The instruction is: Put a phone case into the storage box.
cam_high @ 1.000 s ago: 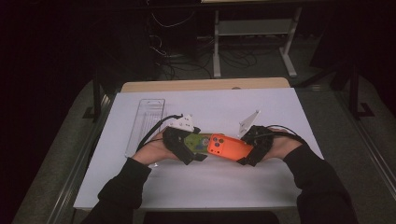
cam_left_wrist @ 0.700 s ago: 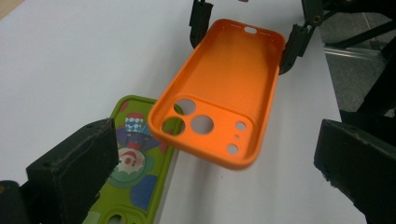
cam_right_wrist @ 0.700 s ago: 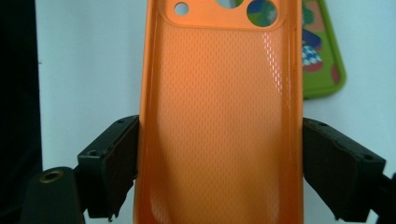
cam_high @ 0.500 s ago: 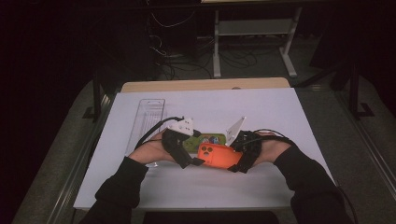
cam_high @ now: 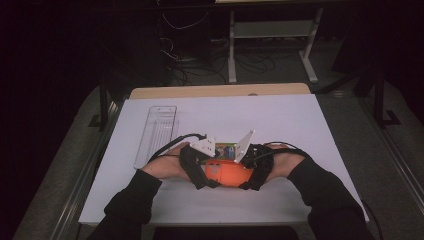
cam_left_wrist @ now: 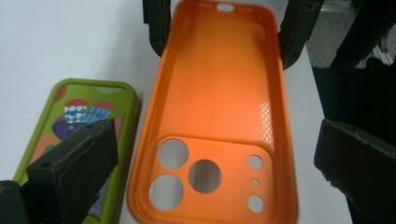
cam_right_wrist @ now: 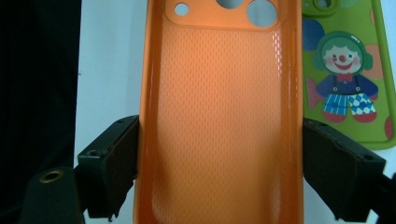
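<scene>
From the high view, both hands meet near the front middle of the white tabletop (cam_high: 300,130). The left hand-held gripper (cam_high: 200,172) and the right hand-held gripper (cam_high: 250,172) face each other over the orange phone case (cam_high: 227,172), with the green phone case (cam_high: 226,149) just behind it and a clear plastic tray (cam_high: 156,132) lying off to the left.

The left gripper view adds detail: the orange phone case (cam_left_wrist: 212,116) lies hollow side up, camera cut-outs nearest, between this hand-held gripper's (cam_left_wrist: 210,172) spread jaws, which stand clear of it. The green phone case (cam_left_wrist: 77,126) lies just beside it.

The right gripper view shows the right hand-held gripper (cam_right_wrist: 217,163) clamped on the orange phone case's (cam_right_wrist: 219,116) long edges. It also shows the clown picture on the green phone case (cam_right_wrist: 345,74).
</scene>
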